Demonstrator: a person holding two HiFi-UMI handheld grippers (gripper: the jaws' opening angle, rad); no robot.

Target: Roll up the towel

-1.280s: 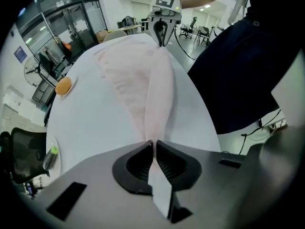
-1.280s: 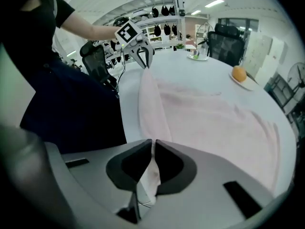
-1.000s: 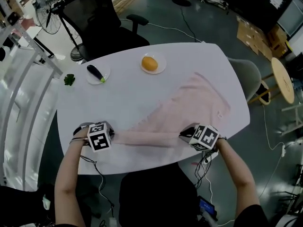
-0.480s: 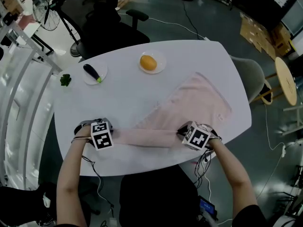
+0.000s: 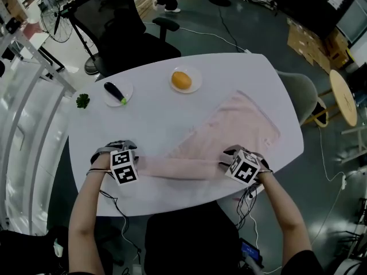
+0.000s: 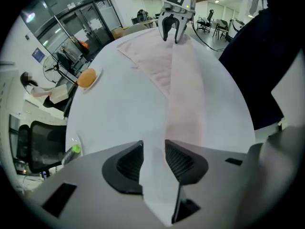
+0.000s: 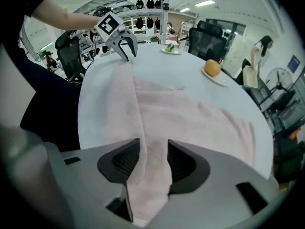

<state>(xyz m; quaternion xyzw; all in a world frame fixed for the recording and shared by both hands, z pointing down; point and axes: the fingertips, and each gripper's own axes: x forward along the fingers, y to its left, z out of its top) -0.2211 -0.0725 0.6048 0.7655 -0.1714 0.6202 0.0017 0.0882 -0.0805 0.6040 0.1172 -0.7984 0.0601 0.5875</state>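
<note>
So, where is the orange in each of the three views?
Head view: orange upper middle, beyond the towel.
Left gripper view: left of middle, left of the towel.
Right gripper view: upper right, right of the towel.
Shared landmark: the pink towel.

— What surrounds the white oval table [image 5: 155,119]?
— A dark grey floor [image 5: 252,27]. A black office chair [image 5: 117,27] stands at the table's far side, and a grey chair [image 5: 298,93] sits at its right end.
— And further out?
— Cardboard boxes [image 5: 309,44], a small round wooden side table [image 5: 343,96], a fan [image 5: 54,7] on a stand, and pale metal rails [image 5: 28,113] along the left. Strip lights [image 7: 205,4] glow on the ceiling.
</note>
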